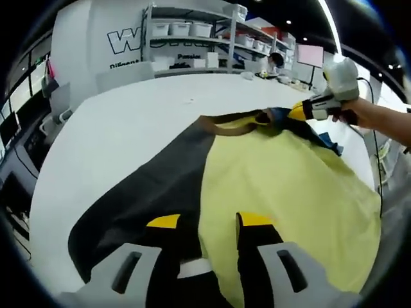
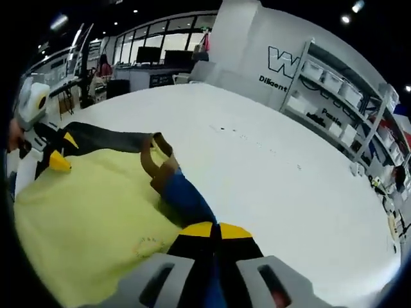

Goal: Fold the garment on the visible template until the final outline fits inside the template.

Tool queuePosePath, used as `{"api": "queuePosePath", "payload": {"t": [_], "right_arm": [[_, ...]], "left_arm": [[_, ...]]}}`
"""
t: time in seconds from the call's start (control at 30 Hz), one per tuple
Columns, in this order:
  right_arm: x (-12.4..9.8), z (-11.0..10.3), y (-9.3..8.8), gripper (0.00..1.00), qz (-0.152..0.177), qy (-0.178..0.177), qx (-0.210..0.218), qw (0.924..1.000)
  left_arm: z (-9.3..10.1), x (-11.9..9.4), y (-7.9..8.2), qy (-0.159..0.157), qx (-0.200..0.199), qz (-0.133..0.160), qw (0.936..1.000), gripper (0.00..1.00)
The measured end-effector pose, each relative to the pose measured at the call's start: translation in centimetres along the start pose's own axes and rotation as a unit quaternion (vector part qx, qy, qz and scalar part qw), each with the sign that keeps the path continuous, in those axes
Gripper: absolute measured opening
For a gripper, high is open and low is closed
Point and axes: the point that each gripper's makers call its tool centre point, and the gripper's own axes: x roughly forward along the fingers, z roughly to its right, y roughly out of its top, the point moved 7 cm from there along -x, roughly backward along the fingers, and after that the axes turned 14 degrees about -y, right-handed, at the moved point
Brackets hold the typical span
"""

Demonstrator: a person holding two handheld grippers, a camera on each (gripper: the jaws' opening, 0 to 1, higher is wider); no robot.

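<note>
Both handheld grippers look like the same design. The left gripper has pale grey moulded jaw arms, each with a slanted oval slot cut through it, then black fingers capped in bright yellow. The right gripper matches: grey slotted arms, black fingers, yellow tips (the caps are wedge-shaped). In the left gripper view, at the far right, its body is a whitish block with a yellow-and-black nose and a thin dark cable hanging off. The hand and forearm there are bare, no sleeve.
</note>
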Motion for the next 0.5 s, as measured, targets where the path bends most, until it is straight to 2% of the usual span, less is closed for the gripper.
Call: {"api": "queuePosePath", "payload": {"t": [0.13, 0.27, 0.5], "right_arm": [[1.0, 0.6, -0.3, 0.0, -0.008, -0.001, -0.004, 1.0], [2.1, 1.4, -0.8, 0.0, -0.029, -0.001, 0.037, 0.9989], [3.8, 1.9, -0.8, 0.0, -0.046, 0.006, 0.036, 0.9983]], "left_arm": [[-0.3, -0.1, 0.0, 0.002, -0.009, 0.007, 0.9999, 0.27], [-0.3, 0.0, 0.1, 0.006, -0.005, 0.005, 1.0, 0.27], [-0.6, 0.2, 0.1, 0.011, -0.003, 0.003, 0.9999, 0.28]]}}
